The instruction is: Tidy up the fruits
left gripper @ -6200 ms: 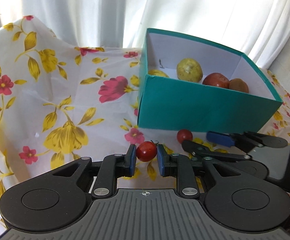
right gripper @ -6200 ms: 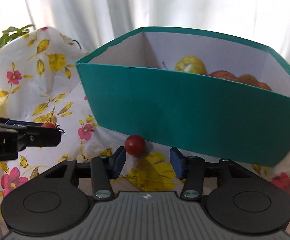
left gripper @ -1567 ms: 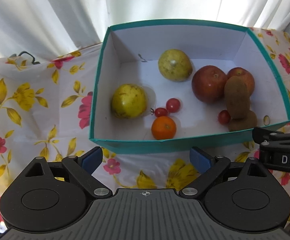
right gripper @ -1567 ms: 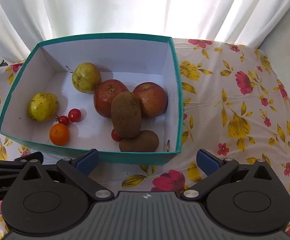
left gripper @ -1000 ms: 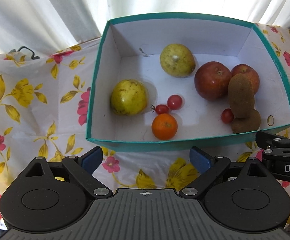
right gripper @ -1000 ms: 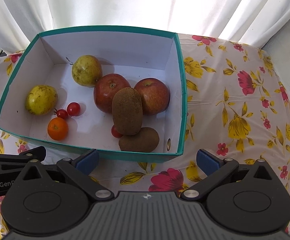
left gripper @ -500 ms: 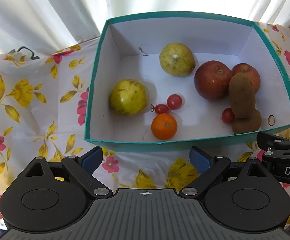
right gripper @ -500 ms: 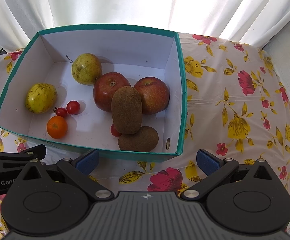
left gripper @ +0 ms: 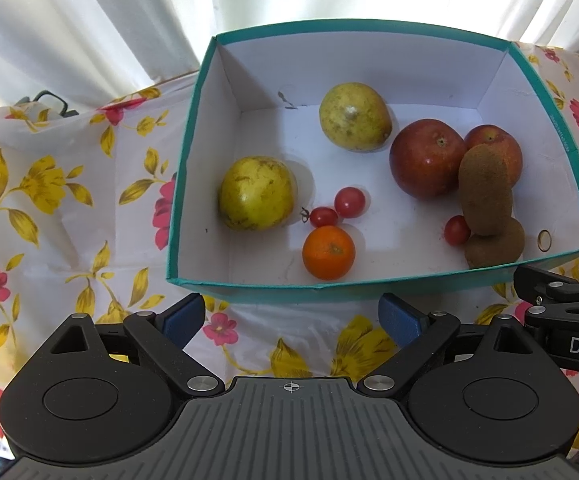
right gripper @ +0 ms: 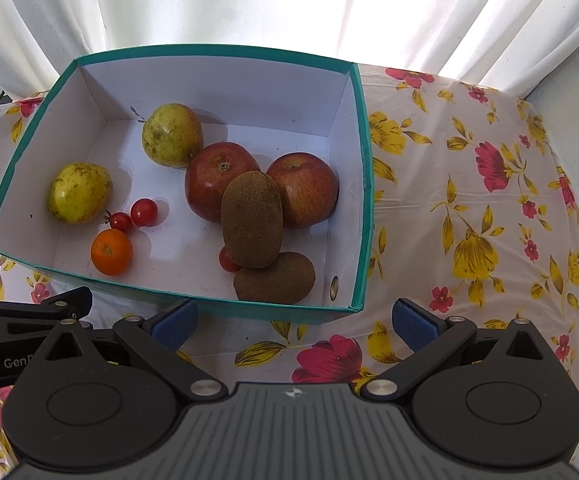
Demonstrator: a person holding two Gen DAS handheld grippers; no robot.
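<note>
1. The left gripper [left gripper: 292, 318] is hovering over the floral tablecloth [left gripper: 69, 208] just in front of the teal box [left gripper: 369, 290], its blue-padded jaws spread wide and gripping nothing.
2. The right gripper [right gripper: 294, 322] is hanging beside it near the box's front right corner, jaws likewise gaping wide and empty; each gripper's black body is showing at the edge of the other's view.
3. All the fruit is sitting inside the white-lined box, none on the cloth.
4. Two yellow-green guavas are lying at the left: one [right gripper: 79, 193] near the left wall, the other [right gripper: 172, 135] toward the back.
5. Two red apples [right gripper: 220, 180] [right gripper: 303, 194] are resting side by side in the middle-right, touching.
6. A kiwi [right gripper: 252, 219] is leaning tilted against both apples, its lower end resting on a second kiwi [right gripper: 275, 279] lying by the front wall.
7. A cherry tomato [right gripper: 227, 261] is peeking out at the left of the kiwis, touching them.
8. Two more cherry tomatoes [right gripper: 120, 221] [right gripper: 144, 212] are sitting together just right of the front guava.
9. A small orange [right gripper: 111, 251] is lying just in front of that pair, near the front wall.
10. White curtains [right gripper: 249, 4] are hanging behind the box.
</note>
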